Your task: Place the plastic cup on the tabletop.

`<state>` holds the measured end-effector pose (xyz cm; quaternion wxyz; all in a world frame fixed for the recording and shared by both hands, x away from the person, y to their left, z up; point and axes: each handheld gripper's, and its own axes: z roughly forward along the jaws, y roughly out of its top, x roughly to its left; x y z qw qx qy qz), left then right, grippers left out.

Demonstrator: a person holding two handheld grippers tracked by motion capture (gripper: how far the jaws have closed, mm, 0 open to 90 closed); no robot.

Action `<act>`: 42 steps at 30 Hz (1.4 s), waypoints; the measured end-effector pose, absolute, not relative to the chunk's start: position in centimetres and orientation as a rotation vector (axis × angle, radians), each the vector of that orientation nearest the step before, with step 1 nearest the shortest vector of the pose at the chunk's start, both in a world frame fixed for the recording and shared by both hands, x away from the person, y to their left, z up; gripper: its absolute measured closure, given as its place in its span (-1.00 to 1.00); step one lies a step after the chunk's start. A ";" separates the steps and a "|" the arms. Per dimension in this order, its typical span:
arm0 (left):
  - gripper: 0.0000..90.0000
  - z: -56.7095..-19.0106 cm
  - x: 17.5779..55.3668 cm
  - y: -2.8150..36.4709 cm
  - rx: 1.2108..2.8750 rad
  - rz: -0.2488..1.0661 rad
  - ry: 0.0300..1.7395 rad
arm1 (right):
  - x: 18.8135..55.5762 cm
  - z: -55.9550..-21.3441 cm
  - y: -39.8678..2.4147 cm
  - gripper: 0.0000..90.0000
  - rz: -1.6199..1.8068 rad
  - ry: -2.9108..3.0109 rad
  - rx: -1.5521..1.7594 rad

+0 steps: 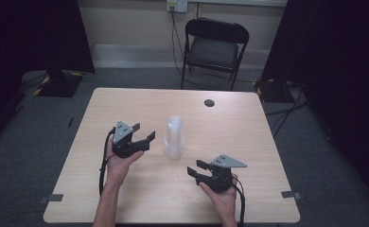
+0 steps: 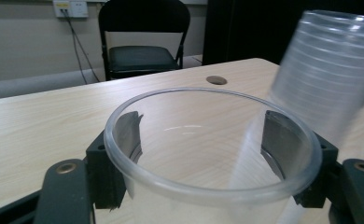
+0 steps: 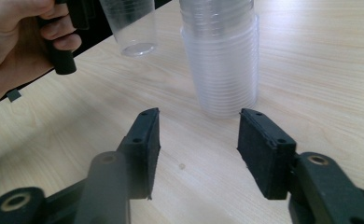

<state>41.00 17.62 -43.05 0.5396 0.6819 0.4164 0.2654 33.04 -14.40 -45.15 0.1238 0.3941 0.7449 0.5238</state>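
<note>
A tall stack of clear plastic cups (image 1: 173, 137) stands upright mid-table; it also shows in the right gripper view (image 3: 224, 60) and at the right of the left gripper view (image 2: 325, 74). My left gripper (image 1: 144, 133) is left of the stack and is shut on a single clear cup (image 2: 203, 186), its rim facing the camera and both pads against its wall. In the right gripper view that cup (image 3: 131, 28) hangs a little above the table. My right gripper (image 1: 194, 167) sits lower right of the stack, open, with nothing between its jaws (image 3: 199, 140).
The light wooden table (image 1: 126, 104) has a round cable hole (image 1: 209, 102) near its far edge. A black folding chair (image 1: 213, 47) stands behind the table, with cables on the floor and dark curtains at both sides.
</note>
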 end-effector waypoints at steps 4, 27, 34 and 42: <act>-0.37 -42.8 41.9 17.5 1.651 0.651 0.969 | 32.7 -45.5 -14.6 -0.04 1.526 2.156 1.160; -0.38 -44.4 46.9 18.2 1.643 0.710 1.050 | 32.0 -46.3 -15.9 -0.05 1.529 2.131 1.202; -0.38 -45.7 47.9 18.2 1.650 0.702 1.070 | 32.1 -46.6 -16.0 -0.05 1.538 2.134 1.212; -0.39 -46.7 48.4 18.1 1.680 0.680 1.099 | 32.2 -47.0 -16.2 -0.05 1.544 2.138 1.235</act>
